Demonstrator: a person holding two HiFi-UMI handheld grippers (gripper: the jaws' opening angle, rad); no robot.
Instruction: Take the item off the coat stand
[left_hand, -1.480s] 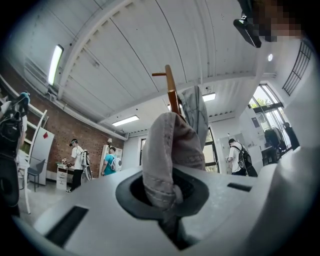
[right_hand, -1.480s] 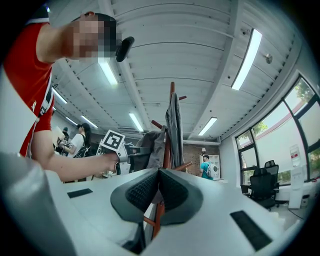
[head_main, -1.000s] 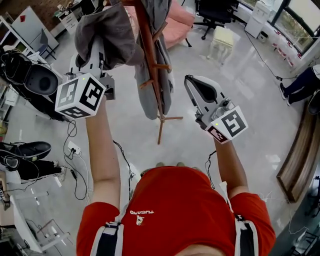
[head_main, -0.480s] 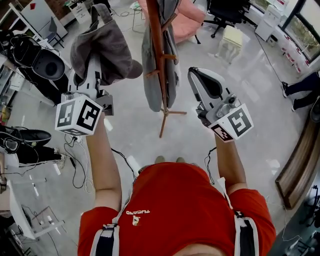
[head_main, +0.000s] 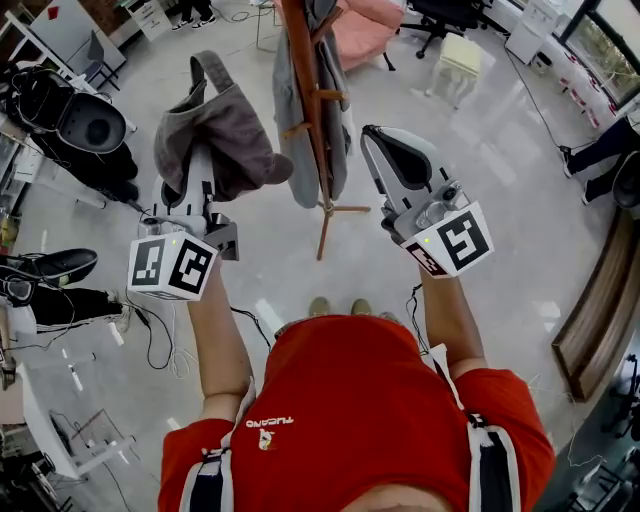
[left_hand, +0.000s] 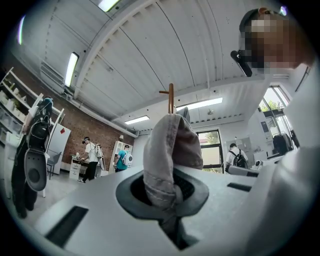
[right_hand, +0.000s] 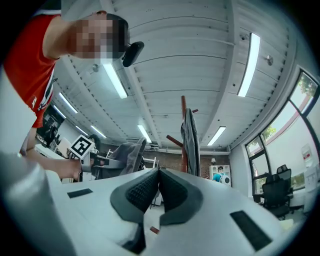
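The left gripper has its jaws clenched on a fold of the grey bag — the bag is clear of the pegs, just left of the stand; the right gripper is held up on the stand's other side, jaws pressed together on nothing; a grey coat hangs on the stand.

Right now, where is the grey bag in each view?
Head view: upper left, grey bag over the left gripper, left of the coat stand.
Left gripper view: centre, clamped in the jaws.
Right gripper view: left of centre, low.
Shared landmark: the wooden coat stand, in all three.
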